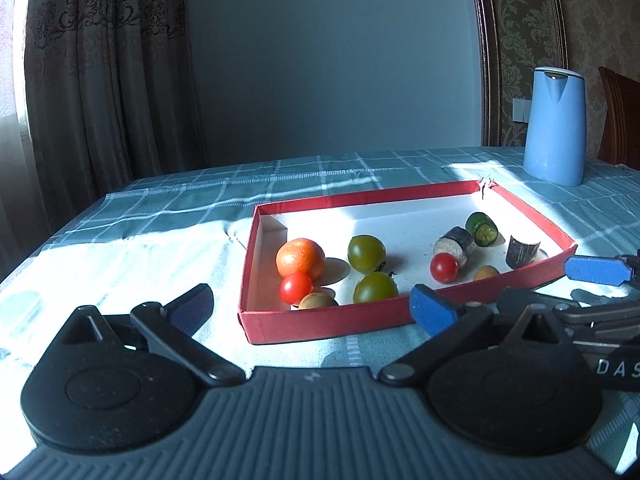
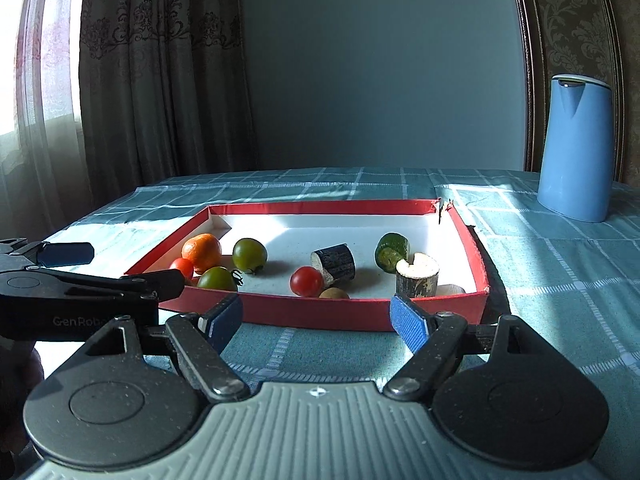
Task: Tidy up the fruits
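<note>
A red-rimmed white tray (image 1: 320,322) (image 2: 360,316) lies on the checked cloth. It holds an orange (image 1: 301,259) (image 2: 202,252), two red tomatoes (image 1: 296,288) (image 1: 444,267), two green tomatoes (image 1: 366,253) (image 1: 375,287), small brown fruits (image 1: 318,301), dark sugarcane pieces (image 1: 456,242) (image 2: 417,278) and a cucumber piece (image 1: 482,229) (image 2: 391,251). My left gripper (image 1: 312,308) is open and empty, just in front of the tray's near wall. My right gripper (image 2: 316,320) is open and empty, also before the near wall. Each gripper shows in the other's view.
A blue jug (image 1: 555,125) (image 2: 576,146) stands at the back right of the table. Curtains and a window are at the left, a wooden chair (image 1: 620,116) at the far right. The table edge falls away at the left.
</note>
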Motion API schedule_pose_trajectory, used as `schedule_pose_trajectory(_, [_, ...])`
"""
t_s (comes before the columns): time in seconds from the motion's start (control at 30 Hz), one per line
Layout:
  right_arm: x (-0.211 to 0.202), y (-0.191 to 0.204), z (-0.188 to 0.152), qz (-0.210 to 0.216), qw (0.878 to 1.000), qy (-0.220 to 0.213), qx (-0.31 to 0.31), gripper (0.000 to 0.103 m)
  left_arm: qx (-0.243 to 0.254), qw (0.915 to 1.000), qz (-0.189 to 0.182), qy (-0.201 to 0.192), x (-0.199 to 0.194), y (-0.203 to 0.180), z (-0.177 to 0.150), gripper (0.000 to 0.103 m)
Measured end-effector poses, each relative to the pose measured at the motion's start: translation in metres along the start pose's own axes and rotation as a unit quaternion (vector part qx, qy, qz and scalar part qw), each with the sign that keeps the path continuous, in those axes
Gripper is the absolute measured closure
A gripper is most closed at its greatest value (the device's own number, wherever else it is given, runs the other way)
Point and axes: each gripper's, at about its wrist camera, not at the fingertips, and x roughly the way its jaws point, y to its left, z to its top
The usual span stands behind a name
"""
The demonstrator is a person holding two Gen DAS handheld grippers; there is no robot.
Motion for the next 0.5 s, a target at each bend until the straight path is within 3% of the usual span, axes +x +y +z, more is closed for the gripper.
schedule_pose_trajectory(0.3, [0.001,-0.015,-0.005,0.003,0.999,0.019,0.036,0.022,-0.008,1.0000,-0.004,0.000,-0.010,0.000,0.000,0.000])
schedule_pose_trajectory(0.5, [0.001,-0.007,-0.010,-0.014,0.999,0.036,0.012,0.022,-0.008,0.9999,-0.009,0.006,-0.011,-0.001,-0.003,0.000])
